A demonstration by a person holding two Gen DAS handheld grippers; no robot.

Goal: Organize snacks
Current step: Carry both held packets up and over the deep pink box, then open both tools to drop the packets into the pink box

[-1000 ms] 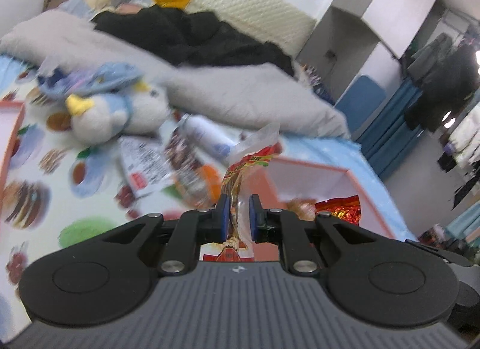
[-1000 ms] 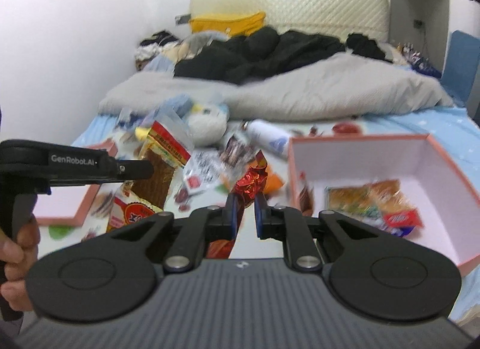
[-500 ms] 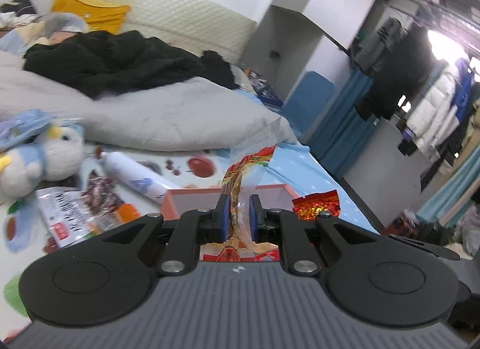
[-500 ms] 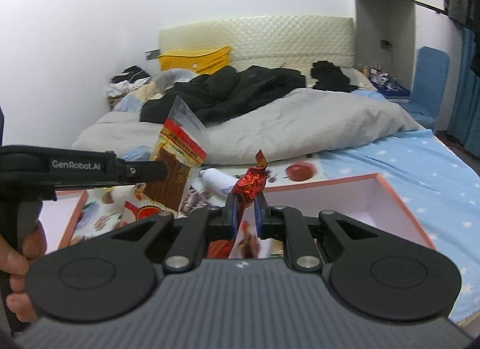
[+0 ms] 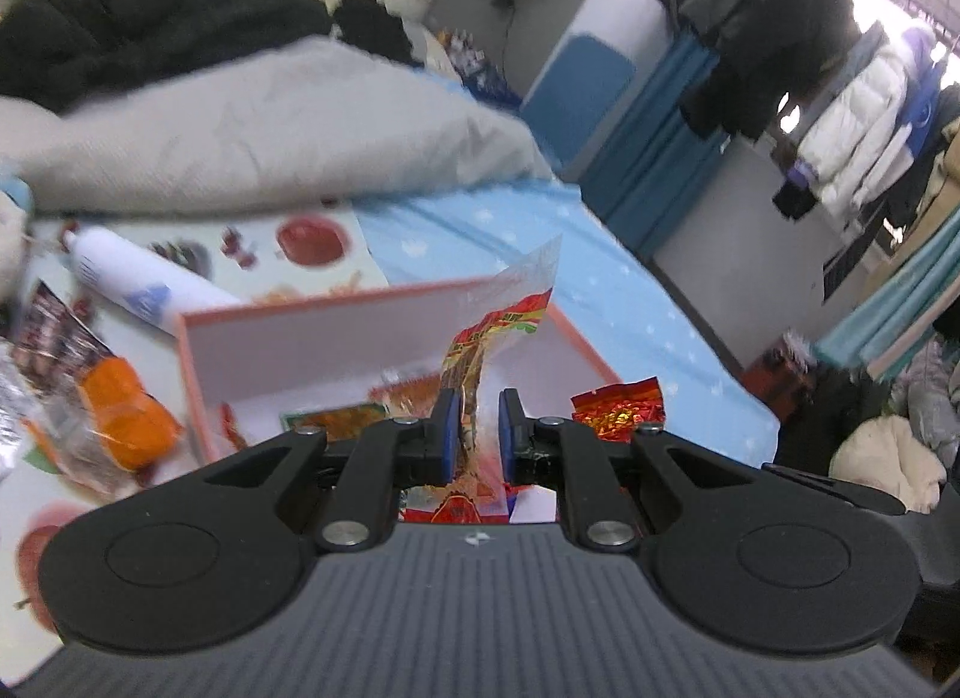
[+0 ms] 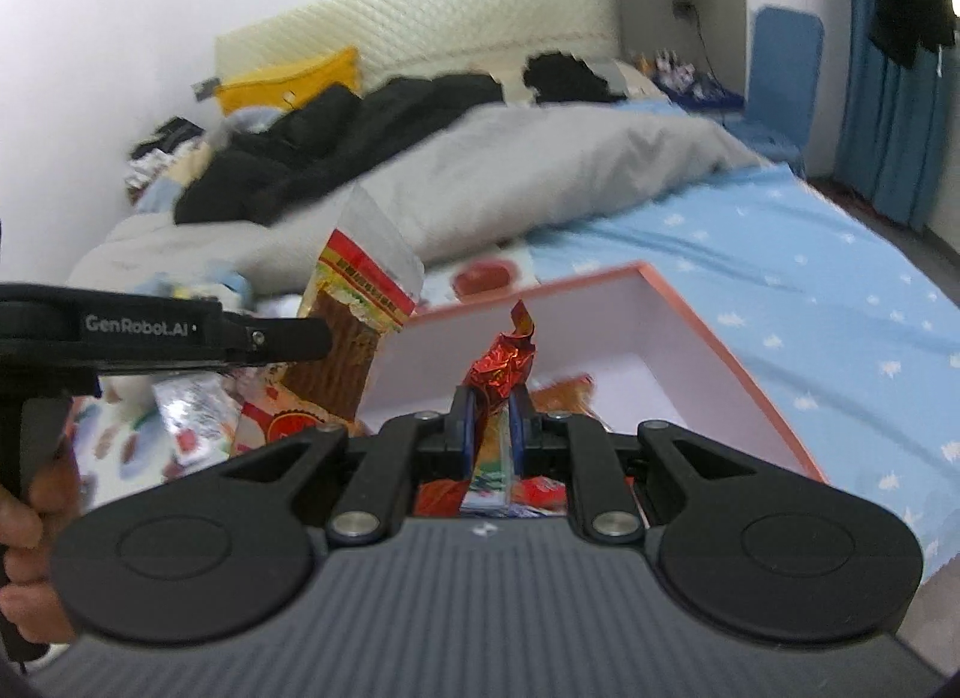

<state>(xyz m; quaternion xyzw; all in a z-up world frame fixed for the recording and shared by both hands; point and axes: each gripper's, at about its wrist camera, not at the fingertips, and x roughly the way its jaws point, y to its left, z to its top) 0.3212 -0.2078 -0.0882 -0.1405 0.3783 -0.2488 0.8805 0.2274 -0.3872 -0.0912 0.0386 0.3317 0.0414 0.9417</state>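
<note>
My left gripper [image 5: 478, 419] is shut on a clear snack bag with a red and gold label [image 5: 492, 338], held upright over the near side of an open pink-rimmed box [image 5: 312, 314]. The same bag [image 6: 354, 314] and the left gripper's body [image 6: 180, 332] show at the left of the right wrist view. My right gripper [image 6: 491, 419] is shut on a crinkled red foil packet [image 6: 503, 365], also above the box [image 6: 708, 338]. That red packet [image 5: 618, 407] appears at the right in the left wrist view. Several snacks lie inside the box.
Loose snack packets [image 5: 114, 422] and a white bottle [image 5: 138, 278] lie on the fruit-print sheet left of the box. A grey duvet [image 5: 270, 134] and black clothes [image 5: 150, 14] fill the bed behind. The bed's right edge drops to the floor beside blue curtains [image 6: 888, 116].
Both grippers have swung to the right across the bed with their packets. The box now lies under them, and the plush toy has left the left wrist view.
</note>
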